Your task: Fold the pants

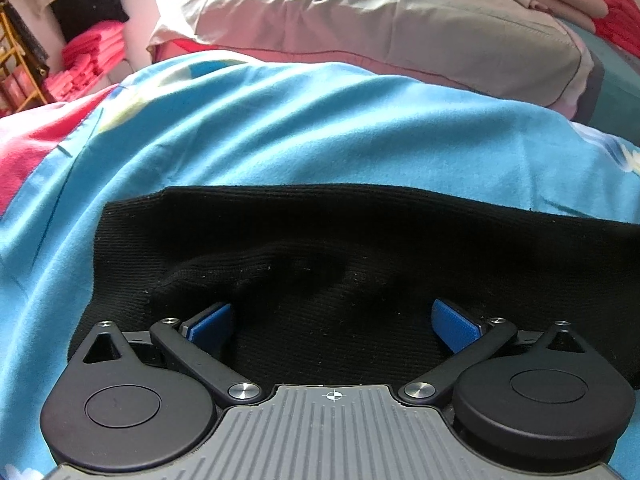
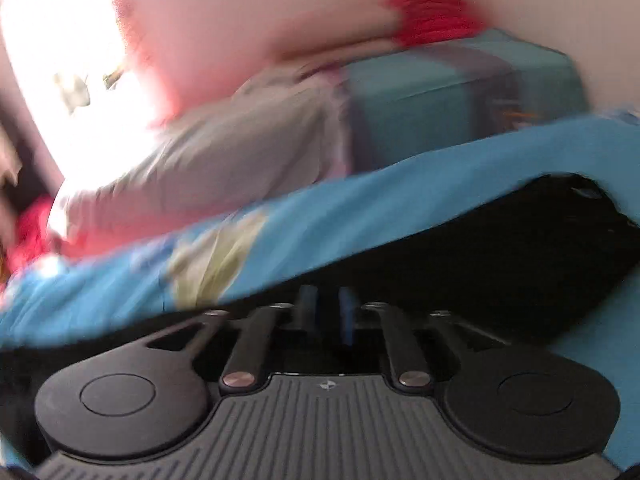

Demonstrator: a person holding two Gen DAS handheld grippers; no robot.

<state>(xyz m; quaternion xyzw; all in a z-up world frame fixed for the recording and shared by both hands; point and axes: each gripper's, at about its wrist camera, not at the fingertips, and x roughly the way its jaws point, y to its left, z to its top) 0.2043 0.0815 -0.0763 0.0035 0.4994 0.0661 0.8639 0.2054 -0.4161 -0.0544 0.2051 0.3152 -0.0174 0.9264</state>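
- The black pants (image 1: 320, 248) are the landmark: a dark ribbed knit lying flat on a bed covered by a blue blanket (image 1: 280, 132).
- To the left of the pants, the blanket shows a red patch and, beyond the bed's edge, a rack of pink folded cloth (image 1: 92, 60).
- The left tool (image 1: 332, 320) hangs low over the near part of the pants, its blue pads (image 1: 212, 322) spread wide and holding nothing; a soft ridge of cloth rises between them.
- Behind the pants, a grey pillow (image 1: 380, 28) lies across the head of the bed.
- The right tool (image 2: 328, 312) shows in a blurred view over the near edge of the pants (image 2: 500, 248), which stretch away to its right; its pads stand a narrow gap apart, and I cannot tell whether any cloth sits between them.
- Behind the pants in that view are the blanket (image 2: 360, 208), the pillow (image 2: 224, 152) and a teal box-like shape (image 2: 460, 92).
- Handling, as a judgement: the knit looks light, limp and stretchy, not slippery or fragile; it should sag and wrinkle when lifted at one point.
- Best hold is likely at an edge or corner, both layers pinched together, with the two tools well apart along the same edge so the fold comes over even.
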